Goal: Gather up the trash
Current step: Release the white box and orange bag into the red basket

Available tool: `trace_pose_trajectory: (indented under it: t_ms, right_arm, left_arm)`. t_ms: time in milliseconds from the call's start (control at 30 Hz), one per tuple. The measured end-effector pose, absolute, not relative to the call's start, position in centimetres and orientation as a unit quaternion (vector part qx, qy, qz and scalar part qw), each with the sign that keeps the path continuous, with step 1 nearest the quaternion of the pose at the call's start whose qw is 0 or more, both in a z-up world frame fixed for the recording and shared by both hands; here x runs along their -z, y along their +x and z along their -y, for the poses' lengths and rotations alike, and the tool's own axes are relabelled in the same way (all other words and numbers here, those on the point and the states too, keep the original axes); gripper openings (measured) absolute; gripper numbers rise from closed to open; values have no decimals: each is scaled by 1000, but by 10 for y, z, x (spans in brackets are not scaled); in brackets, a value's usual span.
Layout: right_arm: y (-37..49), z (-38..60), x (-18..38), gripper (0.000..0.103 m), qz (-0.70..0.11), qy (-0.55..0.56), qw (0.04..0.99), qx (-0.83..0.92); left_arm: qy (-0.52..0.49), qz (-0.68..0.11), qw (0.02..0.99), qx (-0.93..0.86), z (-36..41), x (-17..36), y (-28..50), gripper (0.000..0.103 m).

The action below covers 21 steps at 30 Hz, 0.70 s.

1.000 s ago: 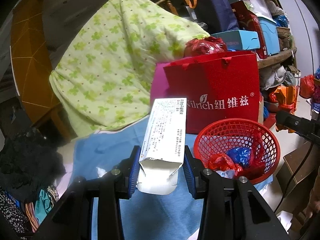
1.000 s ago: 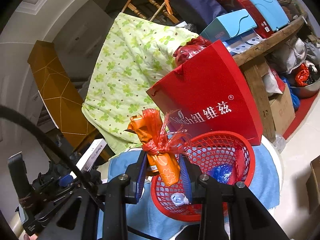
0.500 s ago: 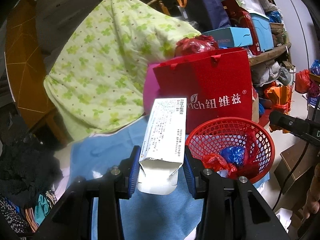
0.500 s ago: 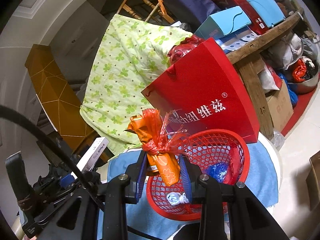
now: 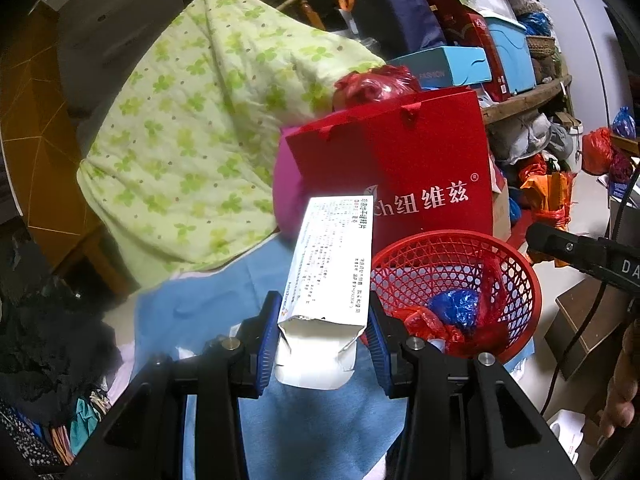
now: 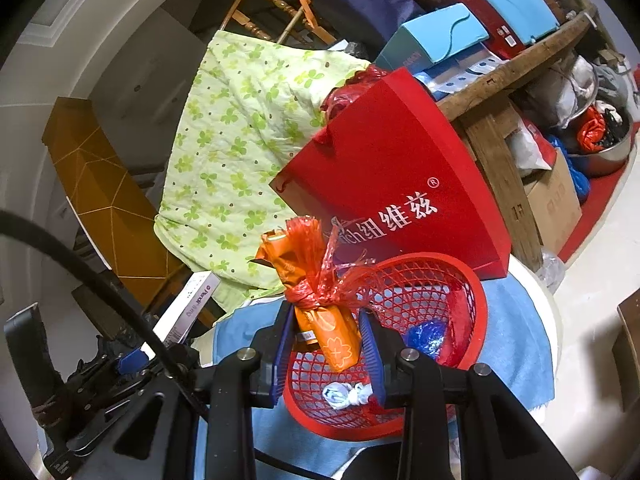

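My left gripper (image 5: 324, 322) is shut on a white printed carton (image 5: 334, 276), its open flap toward the camera, held just left of a red mesh basket (image 5: 516, 272). The basket holds red and blue plastic scraps. My right gripper (image 6: 326, 334) is shut on an orange packet wrapped in red plastic netting (image 6: 320, 304), hanging above the near rim of the red mesh basket (image 6: 472, 292). A crumpled white-blue wrapper (image 6: 346, 394) lies in the basket. In the right wrist view the white carton (image 6: 188, 308) shows at lower left with the other gripper.
The basket stands on a blue cloth (image 5: 208, 312) over a round white table (image 6: 554, 312). A red paper bag (image 5: 400, 168) stands right behind the basket. A green flowered quilt (image 5: 200, 152) is draped at the left. Cluttered shelves and boxes (image 6: 452, 40) fill the back right.
Both views have shifted slightly: the basket and red bag slid a little leftward in each. Both grips are unchanged.
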State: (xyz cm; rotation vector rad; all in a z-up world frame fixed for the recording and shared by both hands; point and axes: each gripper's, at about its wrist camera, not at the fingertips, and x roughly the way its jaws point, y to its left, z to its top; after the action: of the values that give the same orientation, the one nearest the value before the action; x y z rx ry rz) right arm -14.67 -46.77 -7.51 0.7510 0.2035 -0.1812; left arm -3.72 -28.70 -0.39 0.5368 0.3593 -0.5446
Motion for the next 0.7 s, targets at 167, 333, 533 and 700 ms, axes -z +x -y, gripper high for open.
trace_pose_trajectory:
  t_ms: [167, 333, 533, 700]
  right_arm:
    - [-147, 472, 81, 35, -101, 373, 918, 91]
    - [-149, 479, 86, 35, -101, 384, 913, 93]
    - [-150, 484, 93, 35, -102, 396, 908, 95]
    - [-146, 493, 101, 36, -102, 417, 898, 94]
  left_arm:
    - [266, -176, 909, 268, 294, 7, -38, 43]
    - [269, -181, 904, 278, 303, 11, -39, 43]
    - [249, -215, 882, 336, 314, 21, -28, 43]
    - [230, -261, 853, 389, 330, 39, -8, 44]
